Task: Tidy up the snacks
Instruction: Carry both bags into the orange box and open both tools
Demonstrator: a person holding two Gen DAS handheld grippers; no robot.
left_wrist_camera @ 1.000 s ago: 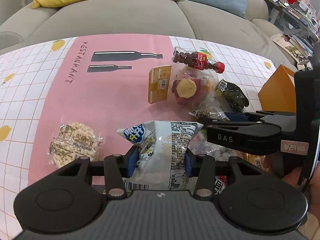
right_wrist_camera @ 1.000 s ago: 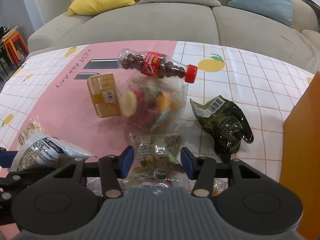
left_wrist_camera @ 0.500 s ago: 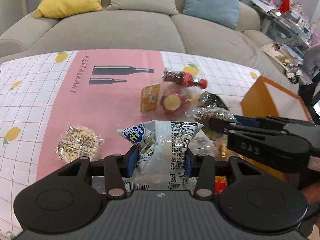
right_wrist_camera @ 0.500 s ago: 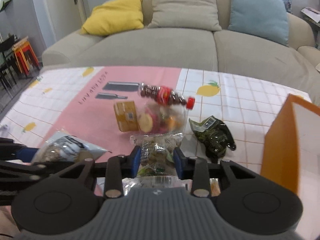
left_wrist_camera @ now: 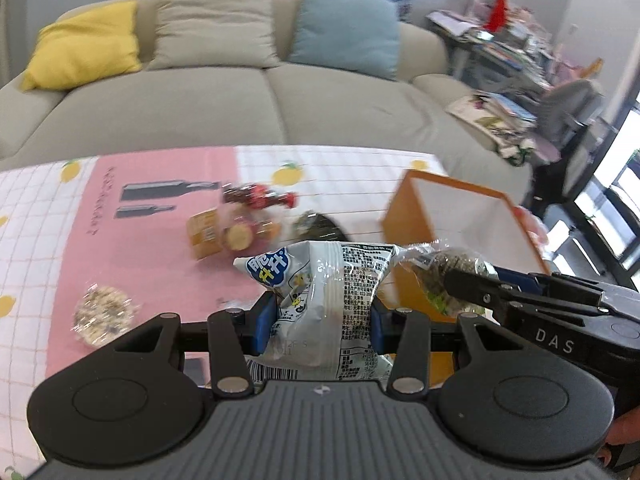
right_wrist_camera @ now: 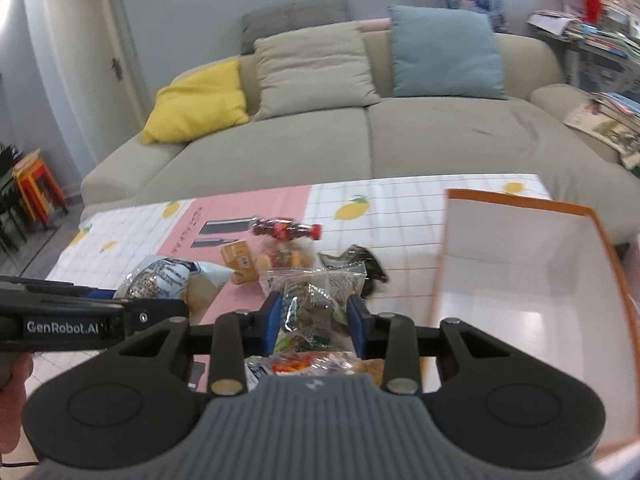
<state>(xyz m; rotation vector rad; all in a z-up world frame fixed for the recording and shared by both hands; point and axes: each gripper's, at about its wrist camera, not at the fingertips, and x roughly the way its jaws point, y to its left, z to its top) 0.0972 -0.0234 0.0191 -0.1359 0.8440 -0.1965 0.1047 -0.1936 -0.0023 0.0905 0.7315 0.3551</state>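
My left claw (left_wrist_camera: 320, 322): partly closed, blue pads pressed on both sides of the white bag (left_wrist_camera: 320, 304), which I hold up off the table.
My right claw (right_wrist_camera: 314, 320): closed narrow on the clear packet (right_wrist_camera: 316, 300), also held in the air.
Claws to each other: side by side, close; my right claw's packet nearly touches the white bag's right corner in the left view.
Box (right_wrist_camera: 532, 276): orange outside, white inside, open top, on my right; its near-left rim edge sits just right of my right claw.
Room inside box: white floor and walls bare where I can see.
Table (left_wrist_camera: 48, 216): pink and white cloth, far edge against the sofa (right_wrist_camera: 360, 136).
Still on cloth: bottle (right_wrist_camera: 286, 230), yellow pack (right_wrist_camera: 240, 262), fruit bag (right_wrist_camera: 286, 256) and dark pack (right_wrist_camera: 366, 264) clustered mid-table; round crackers (left_wrist_camera: 102, 314) alone on the left.
Open cloth: wide bare stretch on the far left and along the far edge.
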